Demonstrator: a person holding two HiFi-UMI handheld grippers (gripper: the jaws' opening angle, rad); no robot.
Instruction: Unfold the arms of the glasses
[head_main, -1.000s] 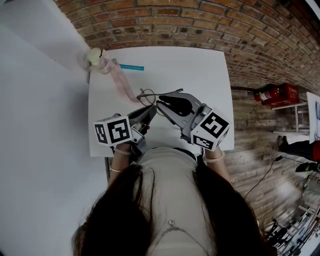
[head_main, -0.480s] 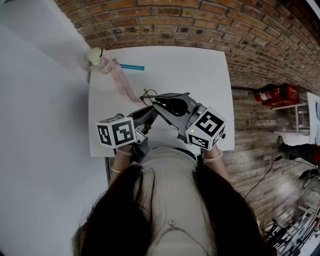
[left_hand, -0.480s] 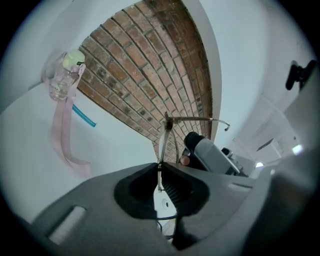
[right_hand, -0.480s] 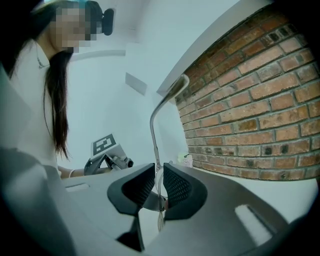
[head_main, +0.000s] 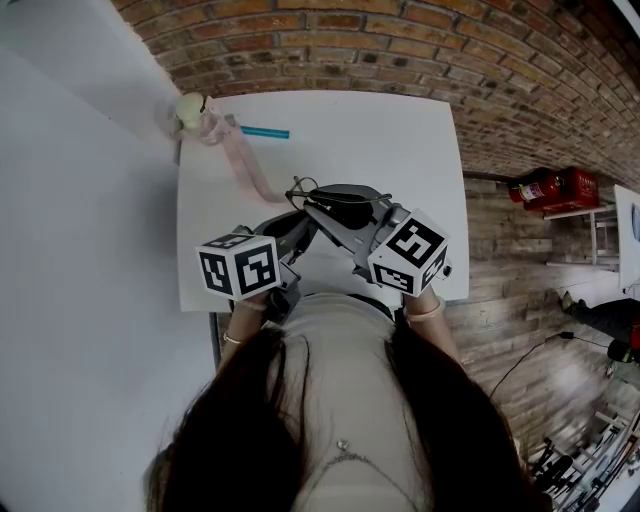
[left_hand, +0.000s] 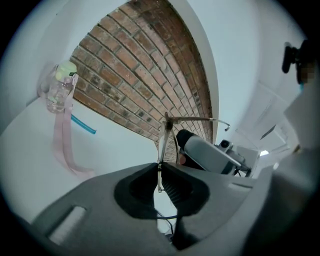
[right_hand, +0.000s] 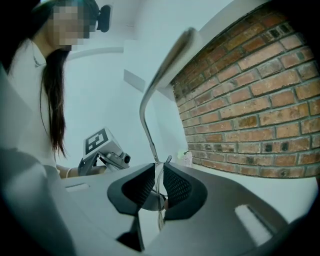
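Thin wire-rimmed glasses (head_main: 298, 188) are held in the air above the white table (head_main: 400, 140), between both grippers. My left gripper (head_main: 303, 220) is shut on a thin part of the frame (left_hand: 161, 145), which rises from its jaws to a hinge. From that hinge one arm (left_hand: 200, 119) runs off to the right. My right gripper (head_main: 320, 207) is shut on another thin wire part, and a curved arm (right_hand: 150, 95) rises from its jaws. In the left gripper view the right gripper (left_hand: 210, 155) sits close behind the glasses.
At the table's far left corner a small clear bottle (head_main: 190, 110) with a pale cap trails a pink strap (head_main: 245, 165). A teal stick (head_main: 263, 132) lies beside it. A brick surface surrounds the table, with red extinguishers (head_main: 550, 188) at the right.
Both grippers have drawn slightly closer together, the marker cubes shifting inward. The glasses have moved a little away from me, still gripped on both sides.
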